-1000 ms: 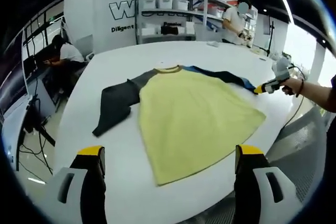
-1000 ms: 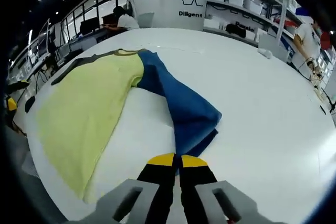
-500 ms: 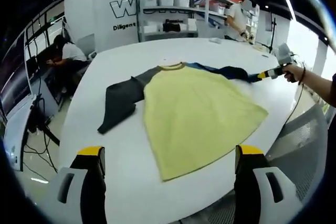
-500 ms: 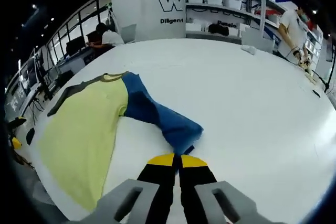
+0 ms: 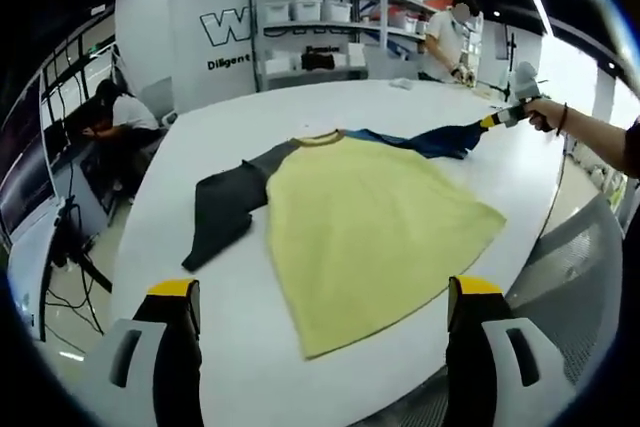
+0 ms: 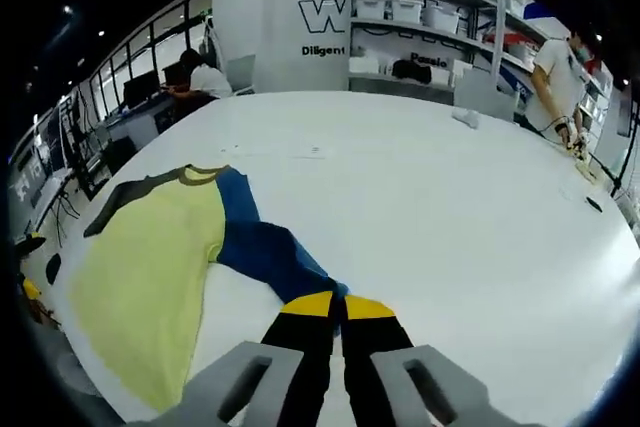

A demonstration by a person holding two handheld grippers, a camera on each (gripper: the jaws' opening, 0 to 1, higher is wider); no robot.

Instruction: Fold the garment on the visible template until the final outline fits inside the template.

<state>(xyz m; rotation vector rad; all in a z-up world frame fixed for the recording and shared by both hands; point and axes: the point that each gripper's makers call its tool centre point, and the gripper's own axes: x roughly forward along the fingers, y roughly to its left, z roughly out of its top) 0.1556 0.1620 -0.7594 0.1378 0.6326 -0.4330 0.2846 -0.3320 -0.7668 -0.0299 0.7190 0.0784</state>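
Garment: shirt [image 5: 370,237] with yellow body, flat on the white table [image 5: 300,112]; grey sleeve [image 5: 225,209] spread to one side, blue sleeve [image 6: 270,259] drawn out to the other.
Template: no outline can be made out on the table.
Right claw [image 6: 336,307]: jaws pressed together on the blue sleeve's end, stretching it away from the body; in the left gripper view it shows at the far side of the table [image 5: 493,119].
Left claw [image 5: 320,297]: jaws wide apart, holding nothing, hovering off the near table edge below the hem.
Handling: soft, light, limp cloth; likely to sag and crease if lifted by one point, so take it at sleeve ends, hem corners or shoulders.
Edges: hem lies near the table's near rim.
Room: broad bare table beyond the collar and past the blue sleeve.
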